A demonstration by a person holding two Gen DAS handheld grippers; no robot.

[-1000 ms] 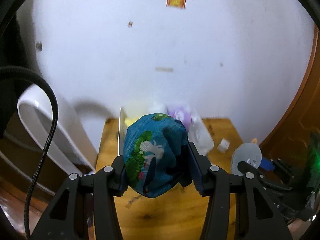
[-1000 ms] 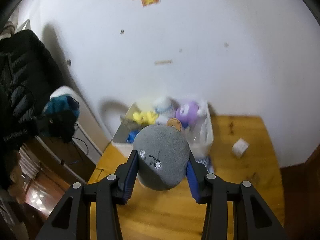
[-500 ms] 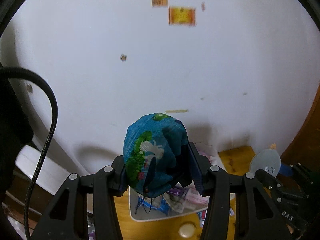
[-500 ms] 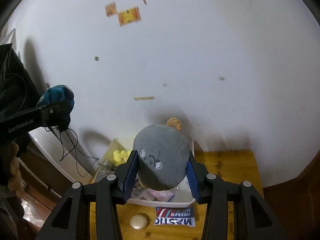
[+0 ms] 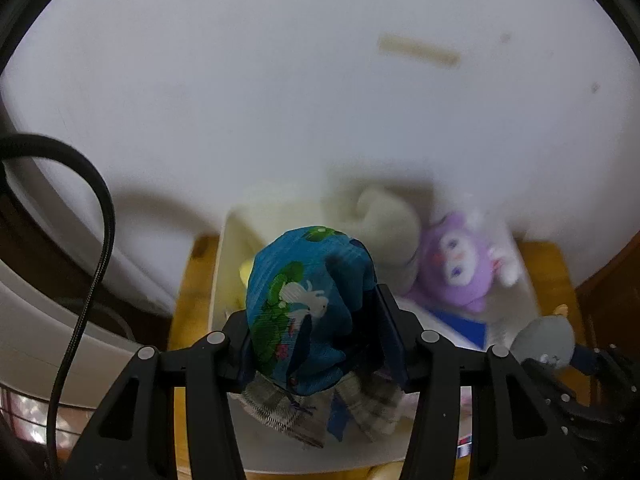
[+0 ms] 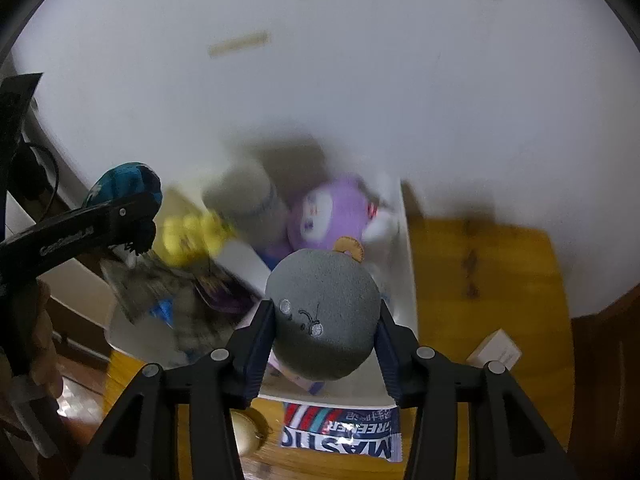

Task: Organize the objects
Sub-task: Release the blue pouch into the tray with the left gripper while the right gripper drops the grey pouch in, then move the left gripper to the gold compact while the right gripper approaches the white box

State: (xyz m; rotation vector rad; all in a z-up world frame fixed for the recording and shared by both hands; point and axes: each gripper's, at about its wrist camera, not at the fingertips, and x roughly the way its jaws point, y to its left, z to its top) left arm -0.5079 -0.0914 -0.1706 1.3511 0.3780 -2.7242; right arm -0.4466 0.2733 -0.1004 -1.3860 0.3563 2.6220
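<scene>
Both grippers hovered over the white plastic bin (image 6: pixel 408 280), left gripper (image 5: pixel 316 320) clamping a blue printed cloth bundle (image 5: pixel 308 304), right gripper (image 6: pixel 324 320) with jaws just easing around a grey round plush toy (image 6: pixel 324 312); releasing comes next.

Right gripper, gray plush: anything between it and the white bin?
Nothing visible blocks the drop. The gray plush sits between the right gripper pads over the white bin; the jaws have just been opening. Purple plush lies further back.

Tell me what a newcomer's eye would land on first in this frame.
Two soft things held up close: a blue printed cloth bundle between the fingers of the left hand-held gripper, and a round grey plush in the right hand-held gripper, whose jaws have just been opening around it. Behind and below both sits a white bin on the wooden table, with a purple plush toy at its far end.
</scene>
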